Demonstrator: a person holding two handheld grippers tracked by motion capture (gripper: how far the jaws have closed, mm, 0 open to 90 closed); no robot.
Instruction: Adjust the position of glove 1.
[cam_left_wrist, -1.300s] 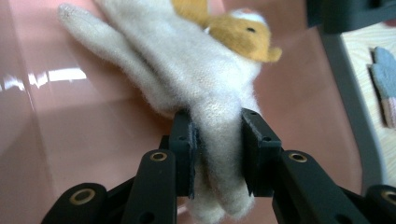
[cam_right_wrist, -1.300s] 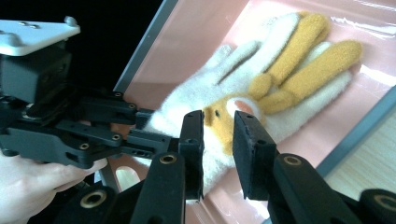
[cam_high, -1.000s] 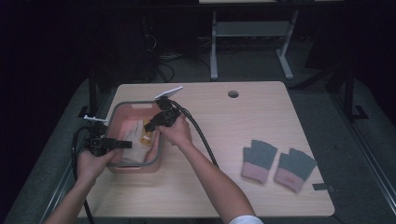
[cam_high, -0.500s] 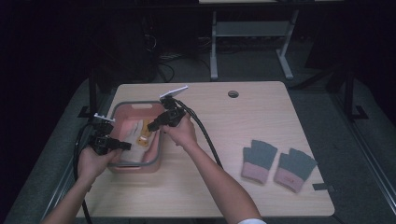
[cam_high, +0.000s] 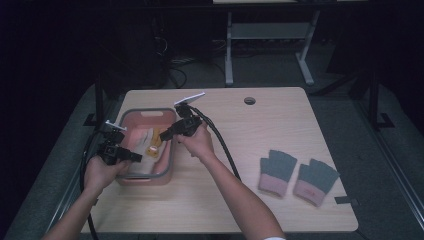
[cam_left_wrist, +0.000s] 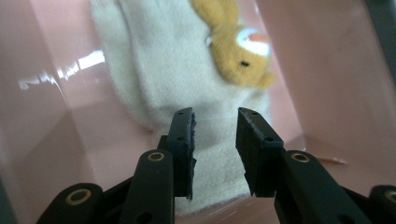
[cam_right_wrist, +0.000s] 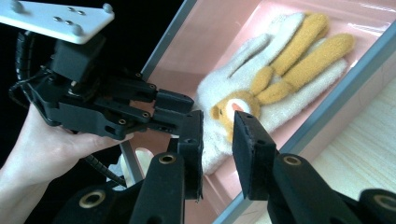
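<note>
High view shows you at the pink tub (cam_high: 167, 165), where the cream glove (cam_left_wrist: 187, 88) lies flat. Your left gripper (cam_left_wrist: 215, 144) hangs over its cuff, jaws apart, likely to pinch it. Your right gripper (cam_right_wrist: 217, 149), also spread, waits above the rim.

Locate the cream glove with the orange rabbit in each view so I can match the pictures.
High view: the cream glove lies inside the pink tub, left of table centre, between the two grippers.
Left gripper view: it runs down the middle, rabbit at upper right, past the open jaws.
Right gripper view: it lies centre-right, rabbit just above the open jaws.
Shared landmark: the pink tub's walls around it.
</note>
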